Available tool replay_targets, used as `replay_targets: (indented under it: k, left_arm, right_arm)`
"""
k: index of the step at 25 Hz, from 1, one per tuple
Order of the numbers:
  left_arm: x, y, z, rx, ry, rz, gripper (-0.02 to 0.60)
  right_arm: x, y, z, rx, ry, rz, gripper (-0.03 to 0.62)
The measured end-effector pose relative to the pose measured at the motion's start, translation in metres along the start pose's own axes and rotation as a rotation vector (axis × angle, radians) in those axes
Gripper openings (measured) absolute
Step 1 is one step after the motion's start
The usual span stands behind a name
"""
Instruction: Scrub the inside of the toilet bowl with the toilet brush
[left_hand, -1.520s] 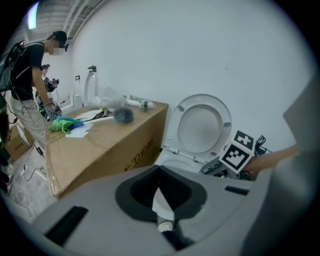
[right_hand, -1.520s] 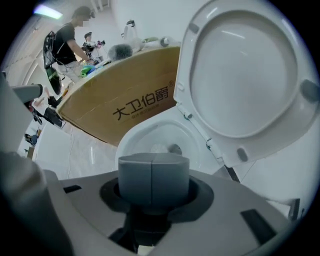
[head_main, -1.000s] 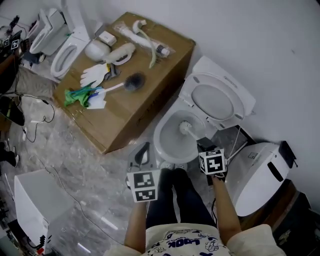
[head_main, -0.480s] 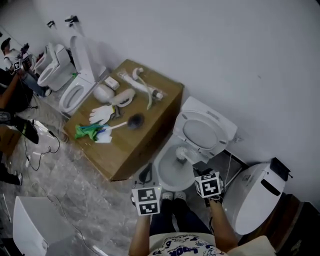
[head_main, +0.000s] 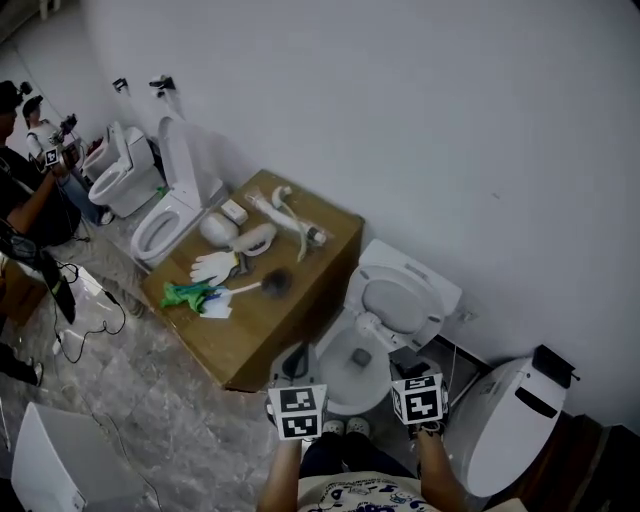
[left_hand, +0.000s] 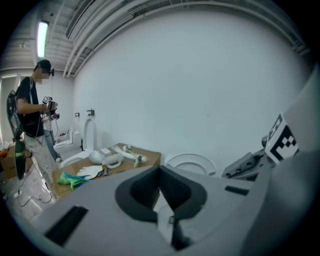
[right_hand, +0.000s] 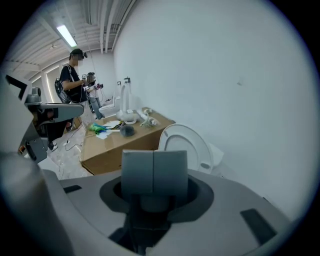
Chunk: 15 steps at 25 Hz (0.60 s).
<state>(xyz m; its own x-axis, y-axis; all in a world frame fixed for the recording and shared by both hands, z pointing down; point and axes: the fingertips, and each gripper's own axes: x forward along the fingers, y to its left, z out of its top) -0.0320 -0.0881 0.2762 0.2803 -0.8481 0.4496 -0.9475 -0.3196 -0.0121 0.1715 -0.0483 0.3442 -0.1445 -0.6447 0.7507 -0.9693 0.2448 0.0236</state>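
The white toilet bowl (head_main: 338, 385) stands open with its lid (head_main: 402, 297) raised against the wall. A white toilet brush (head_main: 373, 328) reaches into the bowl near the back rim, and its handle runs to my right gripper (head_main: 403, 352), which is shut on it. In the right gripper view the right gripper (right_hand: 153, 170) has its pads pressed together, and the brush is hidden below them. My left gripper (head_main: 293, 358) hovers by the bowl's left rim. In the left gripper view the left gripper (left_hand: 160, 172) is shut and holds nothing.
A cardboard box (head_main: 310, 290) left of the toilet carries a dark-headed brush (head_main: 272, 283), white gloves (head_main: 214, 266) and a green cloth (head_main: 183, 295). Another toilet (head_main: 503, 415) stands close on the right, two more (head_main: 172, 215) at the far left. A person (head_main: 25, 195) stands there among floor cables.
The head view has lifted and pulled back, showing more wall. Both grippers now sit lower in the frame. The brush has shifted from the bowl's middle toward its back rim.
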Motion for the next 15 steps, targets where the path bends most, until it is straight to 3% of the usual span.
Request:
replay_targets:
  k: [15]
  left_arm:
    - [-0.015, -0.02, 0.055, 0.037, -0.106, -0.008, 0.002]
  right_arm:
    - [-0.049, -0.019, 0.042, 0.082, -0.183, -0.04, 0.167]
